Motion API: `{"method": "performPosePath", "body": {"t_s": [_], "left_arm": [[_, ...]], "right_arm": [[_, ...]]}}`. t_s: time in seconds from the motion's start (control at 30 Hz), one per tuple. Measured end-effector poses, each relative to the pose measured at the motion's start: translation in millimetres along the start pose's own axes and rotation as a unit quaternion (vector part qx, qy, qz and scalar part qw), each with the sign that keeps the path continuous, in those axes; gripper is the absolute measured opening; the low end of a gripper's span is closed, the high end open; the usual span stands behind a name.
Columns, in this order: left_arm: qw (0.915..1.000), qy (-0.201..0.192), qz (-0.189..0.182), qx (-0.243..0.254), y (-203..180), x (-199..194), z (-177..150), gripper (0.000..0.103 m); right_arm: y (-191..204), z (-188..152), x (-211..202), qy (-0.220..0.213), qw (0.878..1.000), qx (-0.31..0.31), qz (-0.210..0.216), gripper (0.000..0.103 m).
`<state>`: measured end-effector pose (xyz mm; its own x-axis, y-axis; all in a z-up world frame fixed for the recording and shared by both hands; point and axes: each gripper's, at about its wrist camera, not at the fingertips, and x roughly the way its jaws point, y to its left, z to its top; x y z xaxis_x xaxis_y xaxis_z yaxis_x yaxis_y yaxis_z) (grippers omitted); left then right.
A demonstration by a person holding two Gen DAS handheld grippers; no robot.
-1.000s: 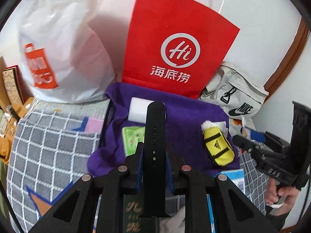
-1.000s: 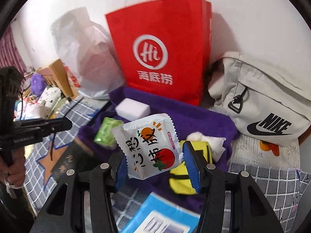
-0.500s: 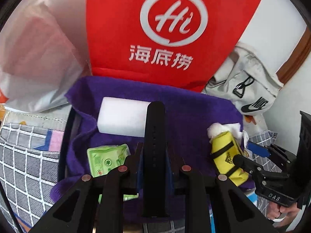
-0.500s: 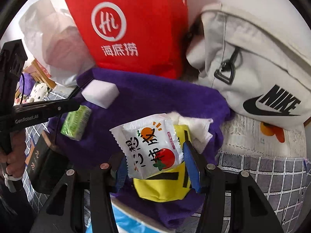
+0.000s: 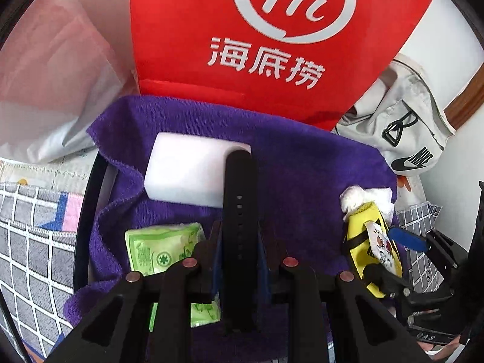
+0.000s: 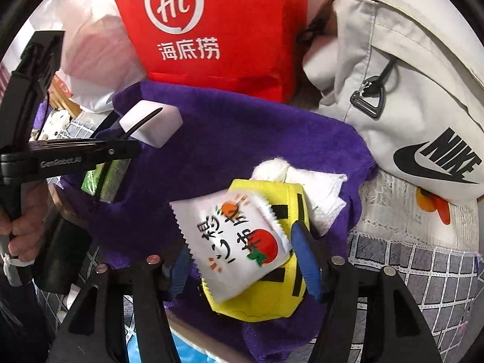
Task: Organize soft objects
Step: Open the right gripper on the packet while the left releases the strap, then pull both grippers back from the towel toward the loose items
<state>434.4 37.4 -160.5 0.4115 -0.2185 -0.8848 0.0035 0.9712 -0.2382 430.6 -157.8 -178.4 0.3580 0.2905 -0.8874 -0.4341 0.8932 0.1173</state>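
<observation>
My left gripper (image 5: 239, 242) is shut on a black watch strap (image 5: 239, 199) and holds it over the purple towel (image 5: 302, 181). On the towel lie a white sponge block (image 5: 184, 172), a green tissue pack (image 5: 160, 248), a yellow pouch (image 5: 363, 227) and a white cloth (image 5: 363, 193). My right gripper (image 6: 242, 257) is shut on a white snack packet (image 6: 236, 239) with a tomato print, tilted, low over the yellow pouch (image 6: 272, 290). The left gripper also shows in the right wrist view (image 6: 121, 148), beside the sponge (image 6: 154, 127).
A red paper bag (image 5: 272, 39) stands behind the towel. A white plastic bag (image 5: 51, 69) is at the left and a white Nike bag (image 6: 408, 90) at the right. Grey checked bedding (image 5: 36, 242) lies around the towel.
Both grippers have moved forward and down toward the towel. The snack packet has tilted and now hangs low over the yellow pouch. The strap now reaches over the sponge's edge.
</observation>
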Motion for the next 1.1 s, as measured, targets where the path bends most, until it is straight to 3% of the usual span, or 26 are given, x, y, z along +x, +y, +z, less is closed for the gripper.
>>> {"method": "performPosePath", "body": {"t_s": [0.07,0.13,0.23,0.3,0.6,0.77,1.1], "left_arm": [[1.0000,-0.004,0.004,0.004,-1,-4,-2,0.043],[0.9997,-0.015,0.013,0.011,-3,-13,-3,0.052],[0.9994,-0.028,0.015,0.013,-2,-31,-7,0.052],[0.9991,-0.037,0.015,0.013,-1,-45,-12,0.052],[0.9975,-0.067,0.021,-0.003,22,-103,-53,0.053],[0.9966,-0.076,0.029,-0.011,39,-127,-86,0.053],[0.9959,-0.076,0.034,-0.036,67,-142,-152,0.053]], "right_arm": [[4,1,-1,-0.008,1.000,-0.008,0.000,0.076],[6,2,-3,-0.011,1.000,-0.008,-0.003,0.076],[7,3,-11,-0.018,1.000,0.002,-0.004,0.079],[10,2,-18,-0.024,1.000,0.000,-0.011,0.089],[27,-23,-64,-0.054,0.998,0.026,0.012,0.089],[58,-52,-85,-0.065,0.996,0.023,0.050,0.089],[137,-111,-85,-0.027,0.996,-0.014,0.086,0.078]]}}
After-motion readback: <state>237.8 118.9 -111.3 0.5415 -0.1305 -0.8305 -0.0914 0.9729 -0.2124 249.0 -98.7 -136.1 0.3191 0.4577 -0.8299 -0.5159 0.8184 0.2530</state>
